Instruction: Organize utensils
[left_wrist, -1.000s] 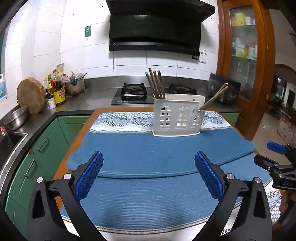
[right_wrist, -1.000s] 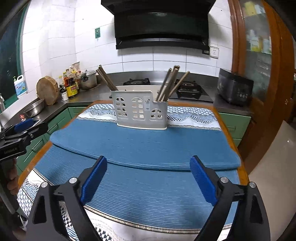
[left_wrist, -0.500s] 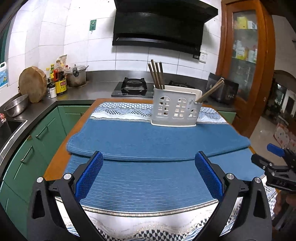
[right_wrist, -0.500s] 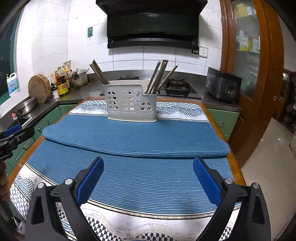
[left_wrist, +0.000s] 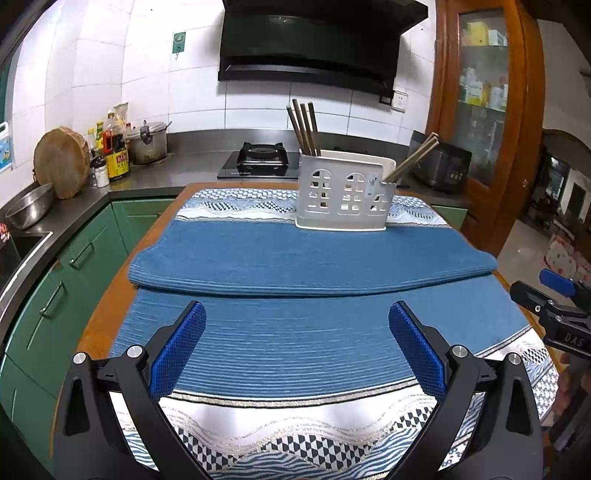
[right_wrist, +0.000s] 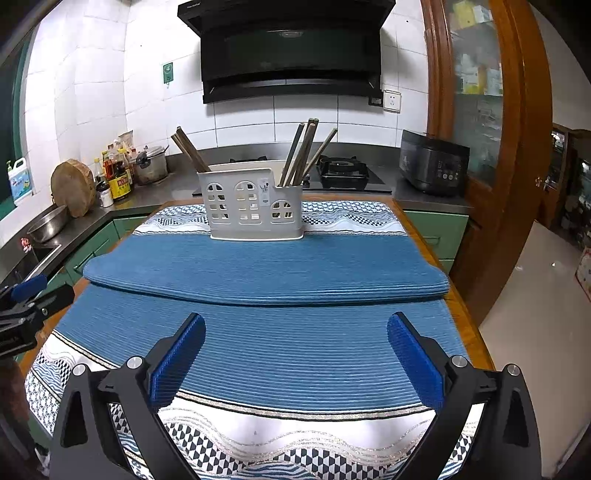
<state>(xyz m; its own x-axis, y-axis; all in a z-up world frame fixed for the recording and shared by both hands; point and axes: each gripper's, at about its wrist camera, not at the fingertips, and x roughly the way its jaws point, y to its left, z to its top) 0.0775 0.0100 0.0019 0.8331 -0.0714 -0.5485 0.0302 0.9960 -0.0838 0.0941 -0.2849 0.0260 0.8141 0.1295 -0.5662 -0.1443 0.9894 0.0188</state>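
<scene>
**Both tools empty, chopsticks in the rack**

My left tool (left_wrist: 297, 354) is spread wide with nothing between its blue pads. My right tool (right_wrist: 295, 360) is spread wide too, and it holds nothing. Both hang over the near edge of the surface (right_wrist: 467, 314), above the blue mat (right_wrist: 295, 343).

The white rack (right_wrist: 255, 206) stands at the far edge of the surface, on the patterned end of the mat. It is well apart from both tools. Chopsticks sit in it in two bunches. One bunch (right_wrist: 188, 149) leans out at the rack's left end. The other bunch (right_wrist: 304, 153) stands at its right end and fans out a bit. The sticks lean because the rack only holds their bottoms, so the tops tip to the side.

A second blue mat (right_wrist: 266, 269) lies folded over the middle of the surface. I see no loose sticks on the mats.

I think the sorting looks done, or close to it. My tools are wide and back from the rack, so I am not about to bump it.
</scene>
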